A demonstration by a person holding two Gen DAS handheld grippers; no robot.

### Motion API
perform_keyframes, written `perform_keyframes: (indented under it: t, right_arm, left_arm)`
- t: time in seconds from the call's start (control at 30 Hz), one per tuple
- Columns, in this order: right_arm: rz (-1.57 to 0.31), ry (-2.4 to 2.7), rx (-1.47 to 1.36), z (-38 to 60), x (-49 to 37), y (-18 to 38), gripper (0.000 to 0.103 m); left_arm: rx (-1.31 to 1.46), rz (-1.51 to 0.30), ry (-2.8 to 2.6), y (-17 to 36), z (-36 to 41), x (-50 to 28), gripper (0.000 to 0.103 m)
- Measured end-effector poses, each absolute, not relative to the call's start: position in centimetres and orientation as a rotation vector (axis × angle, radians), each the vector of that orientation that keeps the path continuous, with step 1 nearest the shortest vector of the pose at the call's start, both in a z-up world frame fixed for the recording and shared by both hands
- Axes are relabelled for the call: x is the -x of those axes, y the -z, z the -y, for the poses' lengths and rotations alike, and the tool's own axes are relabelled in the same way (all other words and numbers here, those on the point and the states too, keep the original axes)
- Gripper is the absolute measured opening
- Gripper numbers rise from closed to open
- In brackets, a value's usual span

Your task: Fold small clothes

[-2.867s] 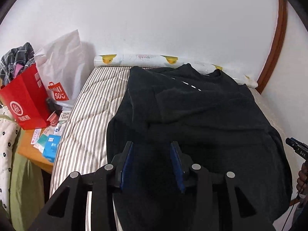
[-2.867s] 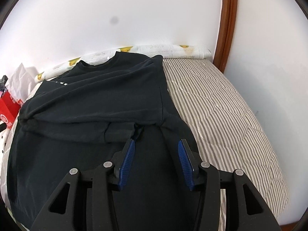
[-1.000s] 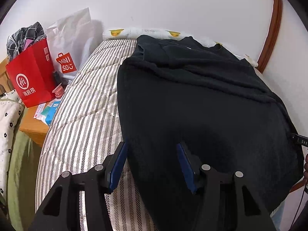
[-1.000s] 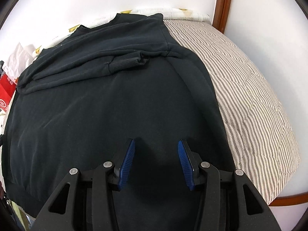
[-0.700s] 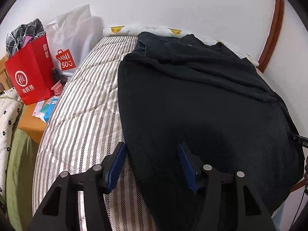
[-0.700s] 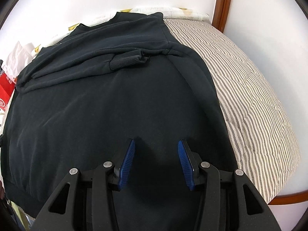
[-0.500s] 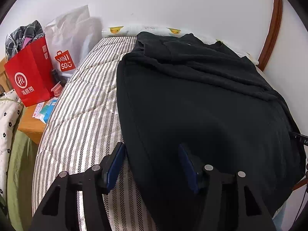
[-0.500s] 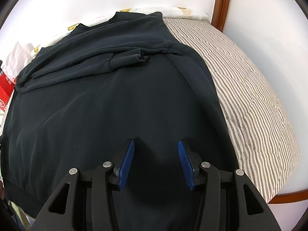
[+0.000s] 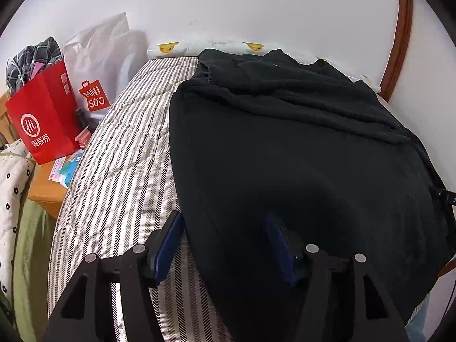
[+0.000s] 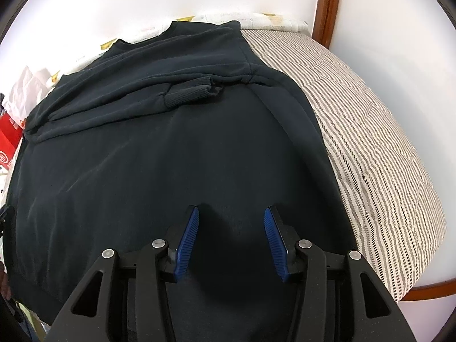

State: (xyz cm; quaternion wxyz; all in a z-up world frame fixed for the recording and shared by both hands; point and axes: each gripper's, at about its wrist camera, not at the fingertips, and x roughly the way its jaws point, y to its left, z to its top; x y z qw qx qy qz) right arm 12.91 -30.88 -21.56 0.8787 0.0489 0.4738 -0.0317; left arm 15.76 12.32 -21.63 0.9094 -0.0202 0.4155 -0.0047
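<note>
Two tongs hover over a black sweatshirt (image 9: 299, 156) spread on the striped bed (image 9: 119, 171): the left tongs (image 9: 222, 236) are opening, straddling the garment's left side edge without pinching it. The right tongs (image 10: 230, 230) stand parted above its near hem, holding nothing. Its sleeves lie folded across the chest toward the bed's far edge, a ribbed cuff (image 10: 189, 94) uppermost.

Black sweatshirt (image 10: 176, 154): matt knitted cloth, with a ribbed cuff (image 10: 189, 94). Mattress (image 9: 119, 154): quilted woven cloth, striped and slightly rough. Hand-held gripper (image 10: 230, 236): matt black plastic, ridged blue pads (image 10: 188, 242), bright metal screws. Red bag (image 9: 42, 119): smooth paper. Bed frame (image 10: 326, 5): glossy varnished wood.
</note>
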Motion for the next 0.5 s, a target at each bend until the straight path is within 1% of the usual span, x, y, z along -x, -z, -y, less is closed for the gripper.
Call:
perform_keyframes:
  t: [0.23,0.5]
  right_arm:
    - [-0.960,0.015,-0.136,30.73,-12.67,21.14,0.048]
    - [-0.968,0.019,-0.106,30.18,-12.81,21.72,0.049]
  left_arm:
    - [0.029,-0.854,0.004,21.63,-12.18,-15.75,0.060]
    - [0.021,-0.851,-0.001,21.63,-11.94,-15.74,0.060]
